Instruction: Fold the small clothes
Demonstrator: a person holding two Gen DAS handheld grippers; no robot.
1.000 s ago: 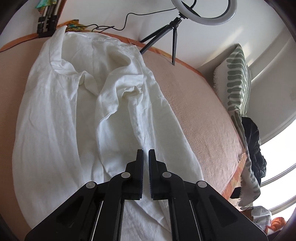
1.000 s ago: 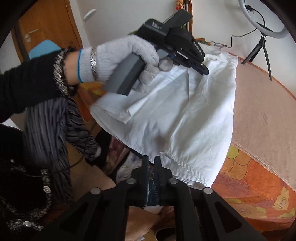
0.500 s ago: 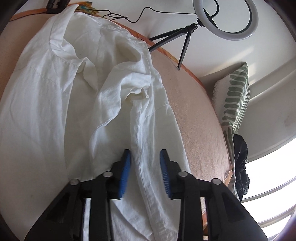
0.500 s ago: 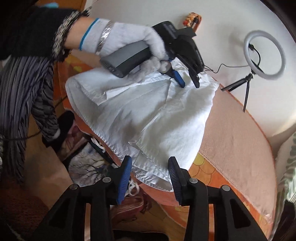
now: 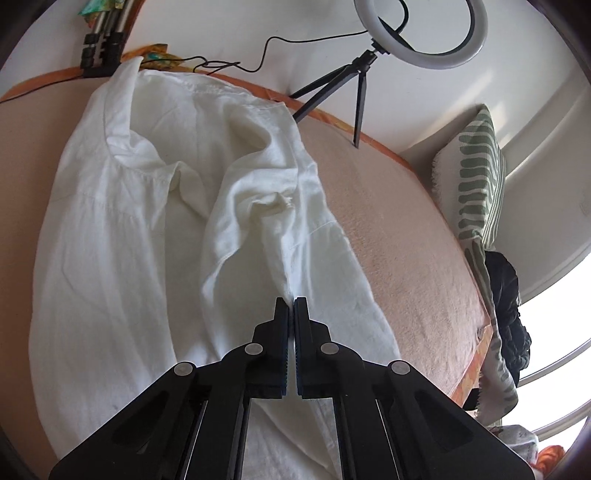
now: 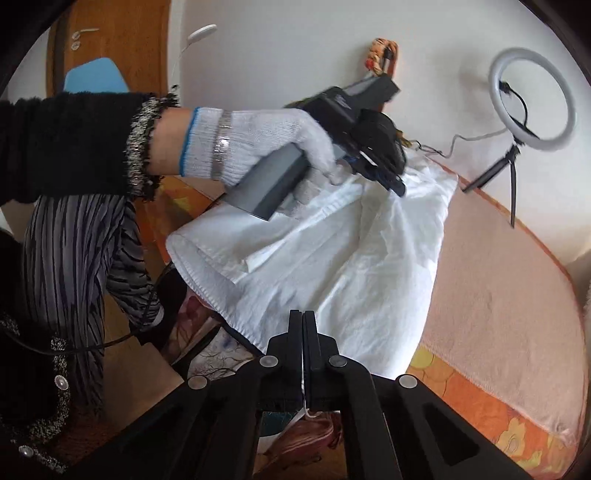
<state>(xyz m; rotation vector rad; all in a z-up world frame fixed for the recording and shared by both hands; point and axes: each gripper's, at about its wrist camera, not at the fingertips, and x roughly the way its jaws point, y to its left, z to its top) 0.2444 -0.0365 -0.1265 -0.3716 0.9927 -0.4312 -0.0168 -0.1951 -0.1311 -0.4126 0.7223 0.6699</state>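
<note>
A white garment (image 5: 147,229) lies rumpled across the pink-covered bed (image 5: 406,258), its hem hanging over the near edge. The left gripper (image 5: 290,306) pinches a raised fold with its fingers pressed together. The right gripper (image 6: 303,319) is closing its fingers on the hem, cloth showing between them.

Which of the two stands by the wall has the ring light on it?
The black tripod with legs spread, right of the white shirt; the other stand, at left, has silvery legs folded together.

White walls (image 5: 221,33), wooden door (image 6: 110,48), bright window (image 5: 561,332), ring light (image 5: 421,29).
</note>
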